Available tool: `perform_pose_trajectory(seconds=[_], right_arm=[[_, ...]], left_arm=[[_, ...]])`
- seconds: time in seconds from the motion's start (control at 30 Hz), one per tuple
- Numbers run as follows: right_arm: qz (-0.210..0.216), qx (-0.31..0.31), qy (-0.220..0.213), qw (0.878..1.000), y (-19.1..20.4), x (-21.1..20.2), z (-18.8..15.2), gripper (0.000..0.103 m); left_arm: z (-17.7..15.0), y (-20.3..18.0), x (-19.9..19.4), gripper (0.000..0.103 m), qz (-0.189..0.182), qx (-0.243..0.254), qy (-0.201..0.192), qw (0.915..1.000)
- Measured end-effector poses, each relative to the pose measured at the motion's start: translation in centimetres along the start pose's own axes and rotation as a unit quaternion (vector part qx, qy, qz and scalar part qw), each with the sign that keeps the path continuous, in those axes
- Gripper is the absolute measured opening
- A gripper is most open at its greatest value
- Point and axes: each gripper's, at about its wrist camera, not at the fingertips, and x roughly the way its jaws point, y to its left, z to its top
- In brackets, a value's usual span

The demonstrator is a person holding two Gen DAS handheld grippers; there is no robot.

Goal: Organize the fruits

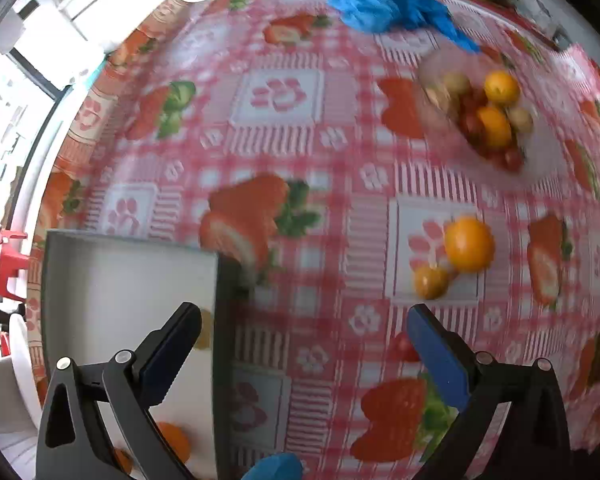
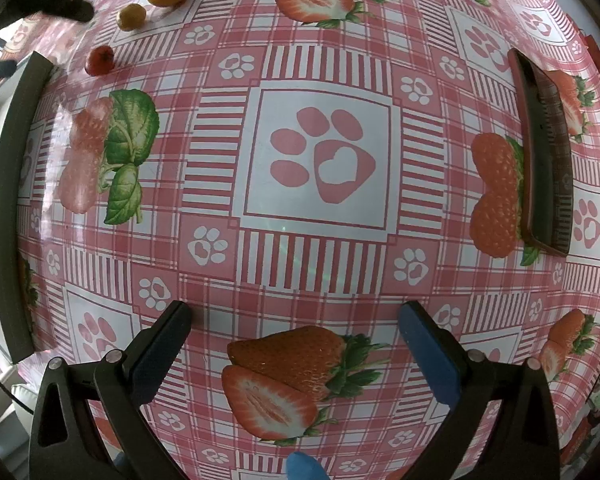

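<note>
Two grippers, left gripper [image 1: 302, 326] and right gripper [image 2: 294, 322], hover spread and empty over a pink strawberry-print tablecloth [image 2: 320, 276]; only the left view shows windows [image 1: 4, 120], a fruit bag [image 1: 480, 116], loose orange [image 1: 469, 244] and grey tray [image 1: 132, 272].

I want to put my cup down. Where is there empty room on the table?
The big paw-print square between the grey tray and the dark phone is bare. It is crowded by the loose orange and the clear bag of fruit.
</note>
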Motion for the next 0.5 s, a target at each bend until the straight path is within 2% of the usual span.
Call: perform_pose_trajectory(seconds=[0.1,0.2,0.23,0.3,0.37,0.5], right_arm=[[0.000,0.000,0.000,1.000,0.0,0.0,0.0,0.103],[0.000,0.000,0.000,1.000,0.0,0.0,0.0,0.103],[0.000,0.000,0.000,1.000,0.0,0.0,-0.1,0.103],[0.000,0.000,0.000,1.000,0.0,0.0,0.0,0.103],[0.000,0.000,0.000,1.000,0.0,0.0,0.0,0.103],[-0.001,-0.001,-0.002,1.000,0.1,-0.1,0.1,0.103]], left_arm=[[1.6,0.2,0.4,0.103,0.010,-0.018,-0.002,0.9998],[3.2,-0.1,1.4,0.103,0.004,-0.028,0.020,0.9994],[3.2,-0.6,1.9,0.103,0.022,-0.016,0.028,0.9992],[2.2,-2.0,2.1,0.103,0.035,0.028,0.034,0.9984],[0.5,-3.0,1.3,0.103,0.012,0.059,0.030,0.9977],[-1.9,-3.1,-1.0,0.103,-0.001,0.070,0.002,0.9976]])
